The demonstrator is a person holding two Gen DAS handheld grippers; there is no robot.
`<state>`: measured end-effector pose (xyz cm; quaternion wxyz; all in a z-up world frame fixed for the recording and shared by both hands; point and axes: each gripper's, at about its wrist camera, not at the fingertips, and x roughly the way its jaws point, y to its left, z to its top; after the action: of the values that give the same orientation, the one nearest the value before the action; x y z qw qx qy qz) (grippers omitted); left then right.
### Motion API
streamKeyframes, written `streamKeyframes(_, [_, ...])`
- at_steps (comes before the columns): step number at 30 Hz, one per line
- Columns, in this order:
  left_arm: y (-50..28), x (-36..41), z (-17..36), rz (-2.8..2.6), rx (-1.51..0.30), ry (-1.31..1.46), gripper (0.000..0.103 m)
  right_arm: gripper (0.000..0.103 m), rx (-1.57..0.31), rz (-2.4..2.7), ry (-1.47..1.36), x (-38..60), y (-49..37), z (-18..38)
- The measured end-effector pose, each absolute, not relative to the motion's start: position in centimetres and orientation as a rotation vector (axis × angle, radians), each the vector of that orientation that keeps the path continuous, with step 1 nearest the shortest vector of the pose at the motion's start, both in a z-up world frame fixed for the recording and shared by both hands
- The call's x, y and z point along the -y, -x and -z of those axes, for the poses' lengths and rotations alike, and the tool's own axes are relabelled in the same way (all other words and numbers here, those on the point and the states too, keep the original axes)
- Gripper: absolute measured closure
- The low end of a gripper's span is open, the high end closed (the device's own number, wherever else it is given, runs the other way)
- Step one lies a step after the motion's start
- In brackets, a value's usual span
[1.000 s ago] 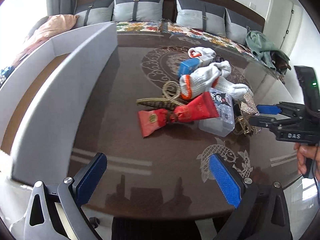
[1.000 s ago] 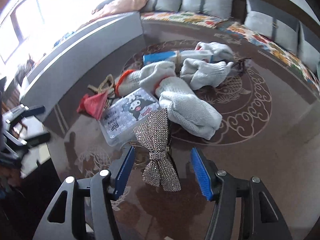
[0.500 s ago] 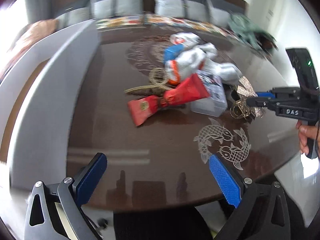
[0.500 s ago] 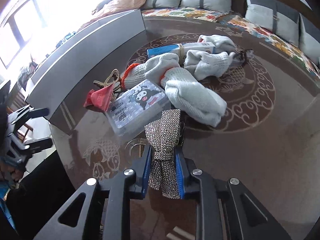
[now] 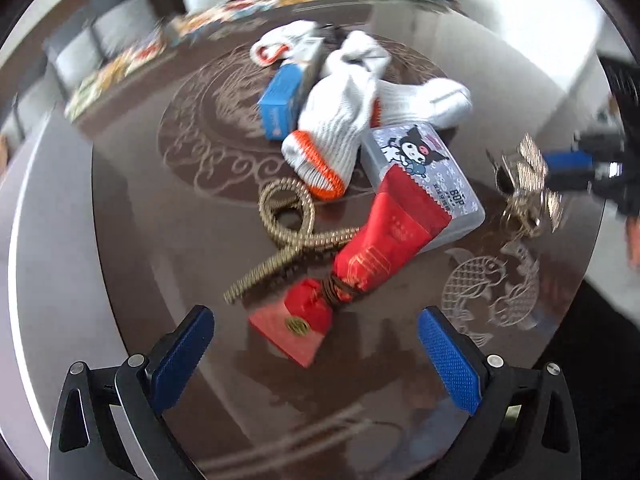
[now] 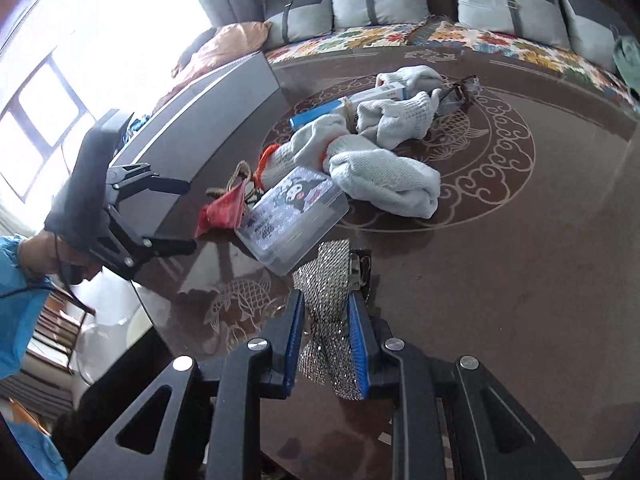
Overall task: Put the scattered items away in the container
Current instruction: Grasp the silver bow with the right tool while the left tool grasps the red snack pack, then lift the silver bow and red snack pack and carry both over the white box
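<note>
Right wrist view: my right gripper (image 6: 325,330), jaws clenched on the glitter bow (image 6: 326,280).
Bow place: 6 o'clock, above the table (image 6: 520,260).
Left gripper (image 5: 316,344): jaws released, red pouch (image 5: 304,316) between.
Container (image 6: 208,92): 10 o'clock.

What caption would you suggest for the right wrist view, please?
Right gripper shut on the rhinestone bow, beside the clear cartoon case.

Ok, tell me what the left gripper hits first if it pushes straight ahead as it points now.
Most likely the red packet. The left gripper is open, and the packet's near end lies just ahead between its fingers on the table. The gold hair clip lies just beyond, though height above the table is unclear.
</note>
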<state>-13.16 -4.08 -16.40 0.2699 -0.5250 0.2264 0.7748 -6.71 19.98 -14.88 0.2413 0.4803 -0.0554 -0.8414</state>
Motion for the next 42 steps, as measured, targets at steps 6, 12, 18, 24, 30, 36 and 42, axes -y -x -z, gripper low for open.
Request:
streamKeyframes(6, [13.6, 3.4, 17.0, -2.047, -0.643, 1.397, 0.011, 0.079, 0.171, 2.305, -1.328, -20.5, 6.9, 14.7])
streamKeyframes(12, [13.7, 3.8, 16.9, -2.000, -0.569, 1.449, 0.057, 0.076, 0.234, 2.347, -1.347, -22.0, 6.4, 14.6])
streamKeyframes(18, [12.7, 4.0, 16.7, -1.964, -0.551, 1.468, 0.076, 0.065, 0.291, 2.390, -1.360, -23.5, 6.0, 14.4])
streamKeyframes(24, [12.0, 4.1, 16.6, -2.000, -0.490, 1.482, 0.077, 0.064, 0.232, 2.349, -1.398, -23.6, 5.4, 14.6])
streamKeyframes(30, [11.1, 4.0, 16.8, -2.025, -0.448, 1.501, 0.077, 0.064, 0.112, 2.262, -1.350, -21.2, 4.9, 14.0])
streamKeyframes(36, [11.0, 4.1, 16.8, -2.040, -0.387, 1.509, 0.077, 0.064, -0.029, 2.225, -1.419, -18.9, 6.7, 15.2])
streamKeyframes(42, [10.9, 4.7, 16.6, -2.068, -0.300, 1.506, 0.077, 0.082, -0.084, 2.218, -1.442, -18.0, 7.2, 15.7])
